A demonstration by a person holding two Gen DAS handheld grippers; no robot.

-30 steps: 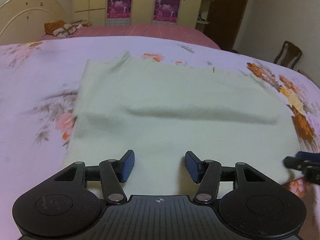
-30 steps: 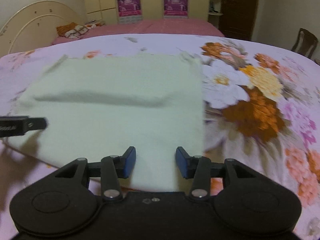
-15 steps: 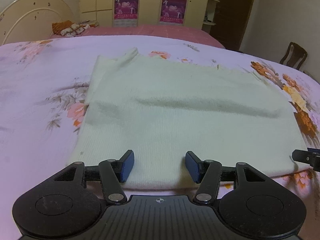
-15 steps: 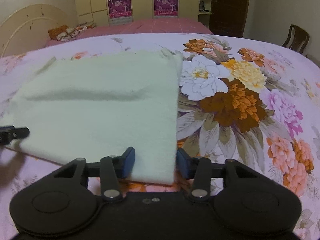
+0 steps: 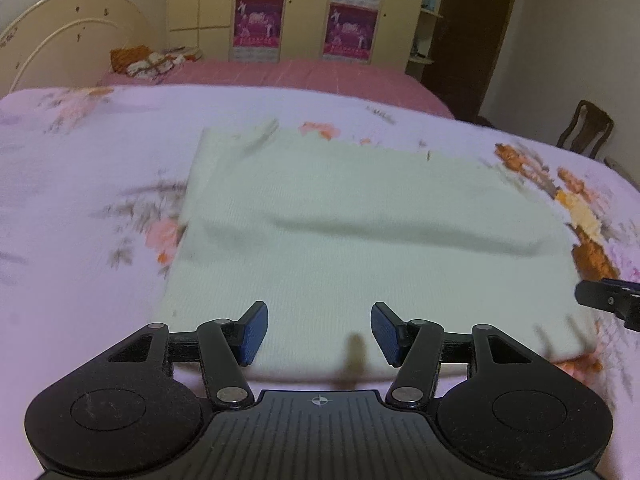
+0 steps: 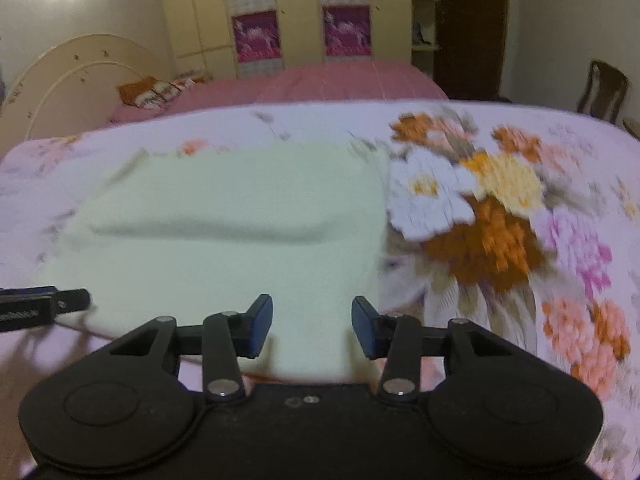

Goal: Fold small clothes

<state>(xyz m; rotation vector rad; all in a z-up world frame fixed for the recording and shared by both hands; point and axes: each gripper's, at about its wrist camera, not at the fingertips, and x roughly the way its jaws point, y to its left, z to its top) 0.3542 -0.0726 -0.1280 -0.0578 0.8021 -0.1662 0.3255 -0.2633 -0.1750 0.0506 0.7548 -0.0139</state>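
While the cloth (image 5: 360,240) lies flat on the bed (image 5: 80,200), my left hand-held gripper (image 5: 319,330) and right hand-held gripper (image 6: 312,326) gape wide over its near edge, holding nothing.

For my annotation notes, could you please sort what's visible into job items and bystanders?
Job: pale green garment; left gripper, right gripper, both open.
Lying about: floral bedspread; pink bed; wooden chair; wardrobe posters.
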